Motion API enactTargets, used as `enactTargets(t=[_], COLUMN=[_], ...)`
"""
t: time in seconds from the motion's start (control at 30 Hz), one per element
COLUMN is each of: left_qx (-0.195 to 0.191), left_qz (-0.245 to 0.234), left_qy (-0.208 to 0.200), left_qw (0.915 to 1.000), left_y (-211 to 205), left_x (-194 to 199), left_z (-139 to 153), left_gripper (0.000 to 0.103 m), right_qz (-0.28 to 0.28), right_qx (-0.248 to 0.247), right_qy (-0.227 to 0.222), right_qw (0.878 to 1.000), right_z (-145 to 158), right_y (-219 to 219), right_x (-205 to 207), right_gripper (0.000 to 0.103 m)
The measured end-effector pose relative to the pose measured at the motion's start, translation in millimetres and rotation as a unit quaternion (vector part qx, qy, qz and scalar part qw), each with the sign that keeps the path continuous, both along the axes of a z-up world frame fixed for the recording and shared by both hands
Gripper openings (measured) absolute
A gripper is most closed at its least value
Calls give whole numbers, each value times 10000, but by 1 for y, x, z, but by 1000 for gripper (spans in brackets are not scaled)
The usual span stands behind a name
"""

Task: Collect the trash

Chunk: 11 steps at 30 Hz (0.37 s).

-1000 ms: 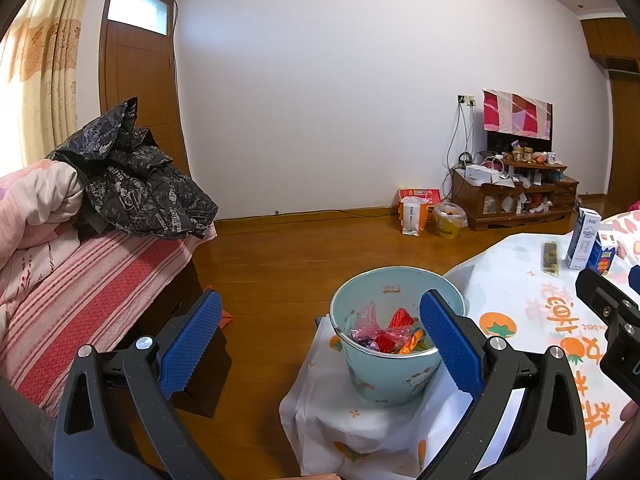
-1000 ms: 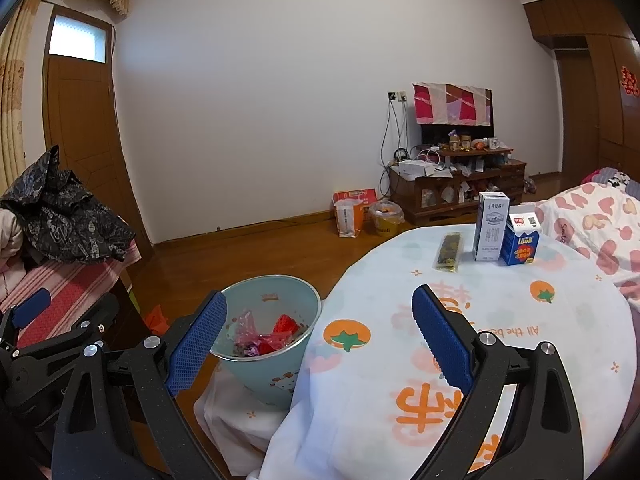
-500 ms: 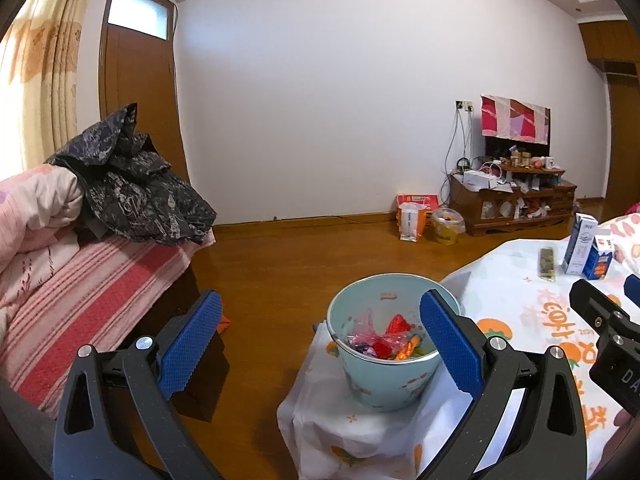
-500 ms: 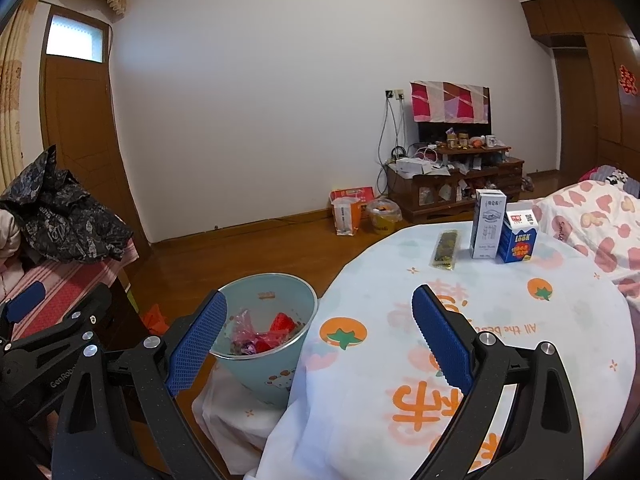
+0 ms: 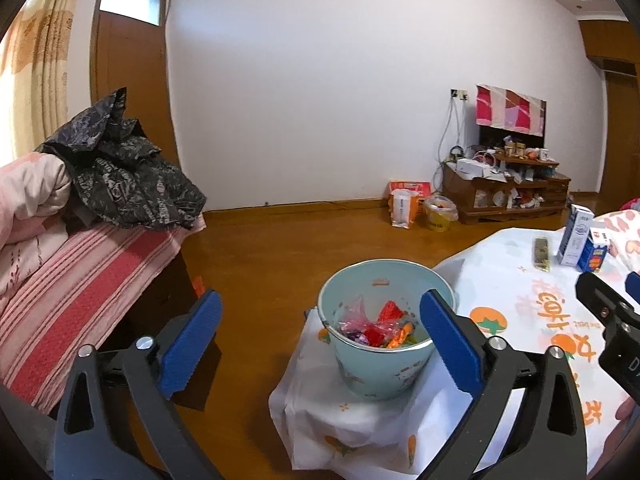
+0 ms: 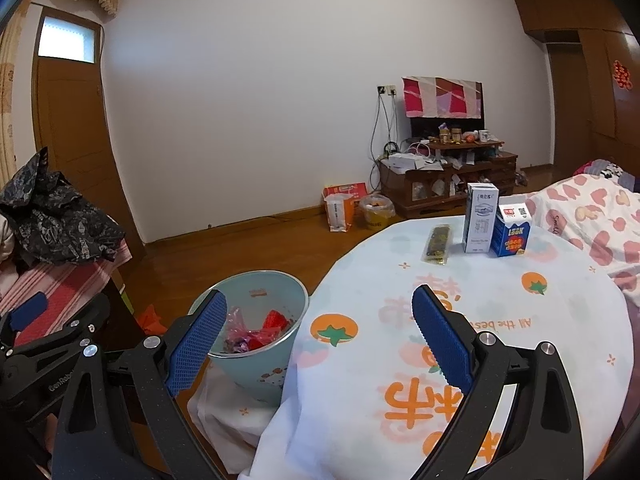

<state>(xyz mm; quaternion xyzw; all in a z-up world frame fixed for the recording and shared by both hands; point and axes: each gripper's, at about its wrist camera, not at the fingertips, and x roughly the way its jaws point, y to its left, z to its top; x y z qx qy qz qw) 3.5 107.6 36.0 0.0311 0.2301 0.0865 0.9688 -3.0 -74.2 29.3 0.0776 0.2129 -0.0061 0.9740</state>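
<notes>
Both views are evenly lit and moderately bright, with soft daylight as the main source. In the left wrist view, light enters through the curtain (image 5: 38, 60) at the left edge and through the transom window (image 5: 130, 2) above the door; that pane is overexposed to near white. The white wall (image 6: 256, 100) shows a gentle falloff toward the corners. Shadows are faint and diffuse. The wooden floor (image 5: 304, 232) carries a dull sheen without hard glare. Fisheye distortion bows straight lines near the frame edges, and a black vignette fills the corners. Focus is acceptable throughout; distant clutter is soft and small print is illegible.
</notes>
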Motion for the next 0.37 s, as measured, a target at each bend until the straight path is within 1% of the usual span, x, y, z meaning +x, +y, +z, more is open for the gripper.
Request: enactTargets(t=[0.1,0.23,0.37], left_qx=[139,-43,12], left_qz=[122,158,199], left_qy=[3,123,175], left_qw=[9998,9998,9996], left_y=[-1,4,5], left_x=[1,5,8], left_z=[-1,-4,-9], left_gripper=[97,97,97], right_qz=[-79,-297,-644], right_qx=[19,-75,-43], right_qy=[64,201,296], right_qw=[9999,9993,9975], right_z=[-3,-8,-16], right_y=[-3,-13,-37], right_x=[2,7,14], right_gripper=[92,93,95])
